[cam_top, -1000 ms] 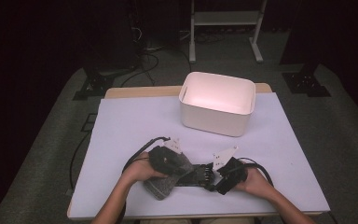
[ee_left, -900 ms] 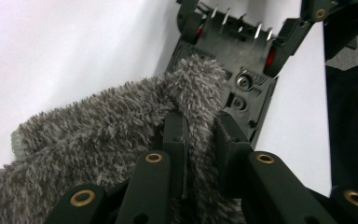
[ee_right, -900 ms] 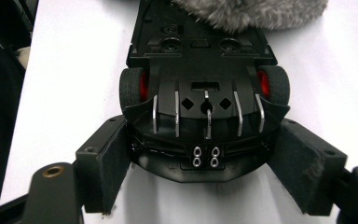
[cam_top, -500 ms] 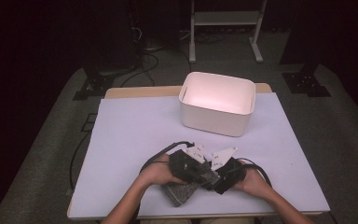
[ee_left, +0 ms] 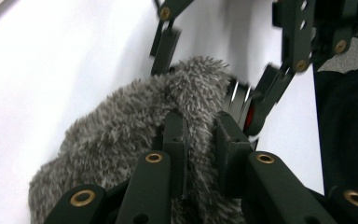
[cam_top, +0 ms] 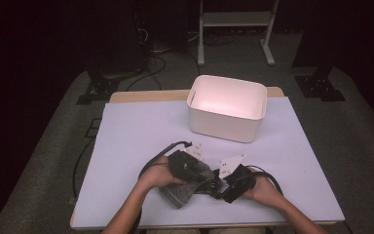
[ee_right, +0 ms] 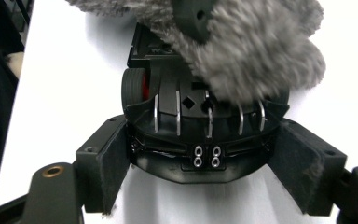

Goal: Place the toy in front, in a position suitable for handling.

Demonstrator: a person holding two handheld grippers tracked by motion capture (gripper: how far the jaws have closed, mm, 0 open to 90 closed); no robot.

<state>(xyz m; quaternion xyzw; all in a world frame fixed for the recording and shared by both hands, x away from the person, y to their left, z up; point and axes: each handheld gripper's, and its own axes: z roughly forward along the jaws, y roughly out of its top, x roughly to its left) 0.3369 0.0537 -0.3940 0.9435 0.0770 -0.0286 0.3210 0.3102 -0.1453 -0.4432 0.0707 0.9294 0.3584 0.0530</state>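
no writing is legible. left gripper (cam_top: 202, 181) jaws clench a fluffy grey cover (ee_left: 135, 126); right gripper (ee_right: 200, 154) jaws grasp a black toy car (ee_right: 200, 116).

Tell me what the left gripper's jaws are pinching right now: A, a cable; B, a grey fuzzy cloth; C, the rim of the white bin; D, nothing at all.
B: in the left gripper view the left gripper has its jaws nearly shut on a fold of the grey fuzzy cloth, near the table's front edge and apart from the white bin.
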